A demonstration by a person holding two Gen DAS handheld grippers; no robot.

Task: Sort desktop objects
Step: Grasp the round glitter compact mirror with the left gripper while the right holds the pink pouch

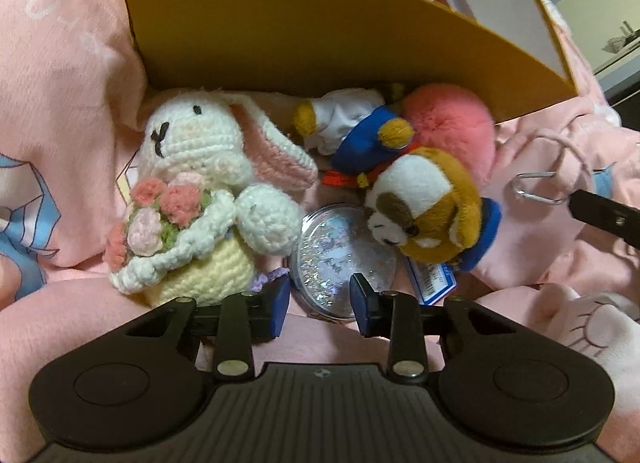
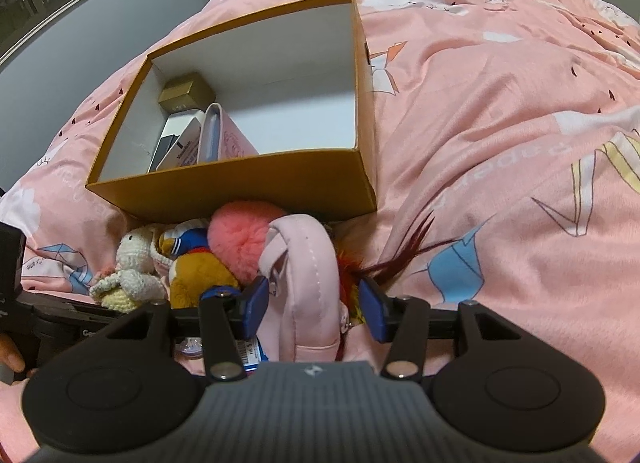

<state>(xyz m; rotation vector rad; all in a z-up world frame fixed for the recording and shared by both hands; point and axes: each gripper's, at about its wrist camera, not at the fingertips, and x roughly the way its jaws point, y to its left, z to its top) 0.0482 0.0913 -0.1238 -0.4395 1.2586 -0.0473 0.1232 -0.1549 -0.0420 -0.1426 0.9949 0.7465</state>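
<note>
The desktop objects are only partly sorted, as far as can be judged. Inside the open cardboard box (image 2: pixel 256 183), which stands on the bed's pink blanket (image 2: pixel 500 143), a few boxed items are already gathered at its left side: a small gold box (image 2: pixel 185 93), a dark-and-white carton (image 2: pixel 176 145) and a pink case (image 2: pixel 230 135). Most of the box floor is bare.

Outside, against the box's near wall, a pile is left to be dealt with: a crocheted rabbit (image 1: pixel 200 199), a brown-and-white plush dog (image 1: pixel 424 203), a pink fluffy ball (image 1: pixel 452 123), a glittery round compact (image 1: pixel 344 255) lying flat on the blanket, and a tuft of red feathers (image 2: pixel 404 251).

A small pink pouch (image 2: pixel 304 287) is seen between the jaws of the right hand-held gripper (image 2: pixel 316 309); the left pad touches it, but a firm clamp cannot be confirmed, as a gap shows at the right pad. The left hand-held gripper (image 1: pixel 320 301) is held released above the compact, nothing between its pads.

Judged from this, the soft toys and trinkets are still to be moved, so well over half remains.
</note>
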